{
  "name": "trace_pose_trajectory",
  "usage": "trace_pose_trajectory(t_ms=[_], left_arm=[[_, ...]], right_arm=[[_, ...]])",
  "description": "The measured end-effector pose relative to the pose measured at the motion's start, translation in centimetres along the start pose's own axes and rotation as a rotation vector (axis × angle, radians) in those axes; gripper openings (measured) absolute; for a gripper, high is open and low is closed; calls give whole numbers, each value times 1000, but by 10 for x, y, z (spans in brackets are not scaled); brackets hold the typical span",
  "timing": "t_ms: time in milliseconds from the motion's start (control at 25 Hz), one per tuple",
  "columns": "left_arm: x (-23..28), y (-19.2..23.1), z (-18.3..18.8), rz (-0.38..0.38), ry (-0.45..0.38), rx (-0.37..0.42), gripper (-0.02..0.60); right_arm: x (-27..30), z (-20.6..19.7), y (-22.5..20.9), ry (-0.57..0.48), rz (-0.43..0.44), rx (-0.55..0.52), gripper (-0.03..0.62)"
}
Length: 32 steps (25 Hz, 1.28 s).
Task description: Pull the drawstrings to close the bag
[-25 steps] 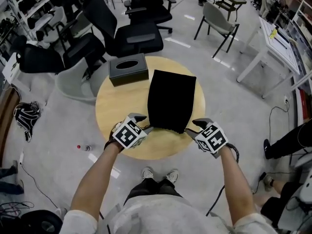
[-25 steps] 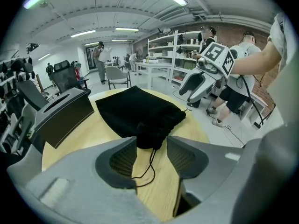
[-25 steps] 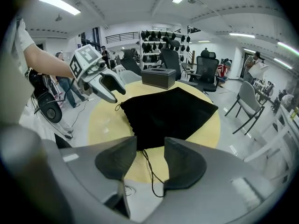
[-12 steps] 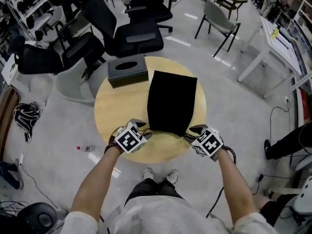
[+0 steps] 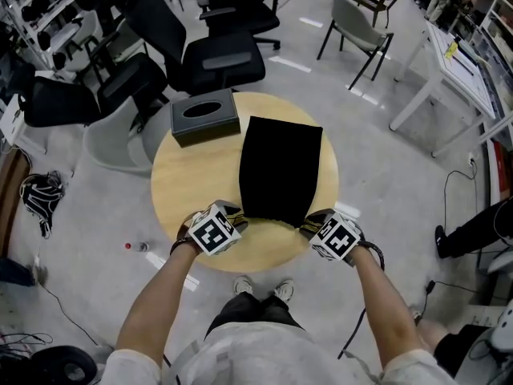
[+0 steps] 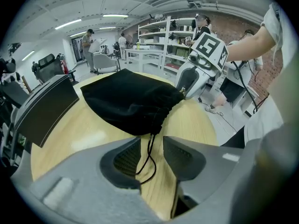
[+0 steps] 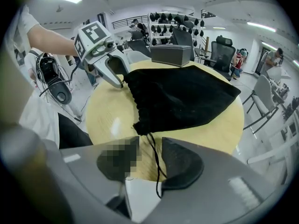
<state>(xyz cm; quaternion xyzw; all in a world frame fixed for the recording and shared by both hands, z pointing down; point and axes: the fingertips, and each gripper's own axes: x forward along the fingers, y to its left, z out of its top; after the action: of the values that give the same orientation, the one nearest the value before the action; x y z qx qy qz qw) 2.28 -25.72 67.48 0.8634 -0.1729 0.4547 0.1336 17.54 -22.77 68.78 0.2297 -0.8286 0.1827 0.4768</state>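
On the table [image 5: 192,184], flat black bag [image 5: 280,167]; left tool [image 5: 233,212], right tool [image 5: 309,220] closing, not yet pinching drawstrings [image 6: 150,148].

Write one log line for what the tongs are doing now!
bag: flat on table | left tongs: just closing, left drawstring between, not pinched | right tongs: just closing, right drawstring between, not pinched | pull: not started

We saw bright, even light from ceiling strips [image 6: 70,23], soft glare on the surface [image 7: 114,120], the bag [image 5: 280,167] crushed to flat black, fisheye-bent edges
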Motion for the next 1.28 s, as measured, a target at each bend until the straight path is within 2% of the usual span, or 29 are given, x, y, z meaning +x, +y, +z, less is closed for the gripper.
trace_pose_trajectory(t_ms=[360, 480, 640, 880, 1080, 1280], left_arm=[[5, -2, -5, -15, 23, 4, 92], [7, -2, -3, -16, 20, 9, 69], [8, -2, -1, -15, 17, 9, 18], [8, -2, -2, -15, 9, 3, 11], [3, 0, -1, -6, -7, -5, 8], [-4, 2, 3, 11, -25, -8, 8]], right_arm=[[5, -3, 2, 47, -1, -66, 99], [2, -1, 8, 70, 24, -66, 86], [5, -4, 1, 73, 12, -50, 58], [4, -3, -1, 100, 9, -35, 11], [5, -2, -2, 106, 11, 29, 8], [2, -1, -5, 86, -26, 16, 8]])
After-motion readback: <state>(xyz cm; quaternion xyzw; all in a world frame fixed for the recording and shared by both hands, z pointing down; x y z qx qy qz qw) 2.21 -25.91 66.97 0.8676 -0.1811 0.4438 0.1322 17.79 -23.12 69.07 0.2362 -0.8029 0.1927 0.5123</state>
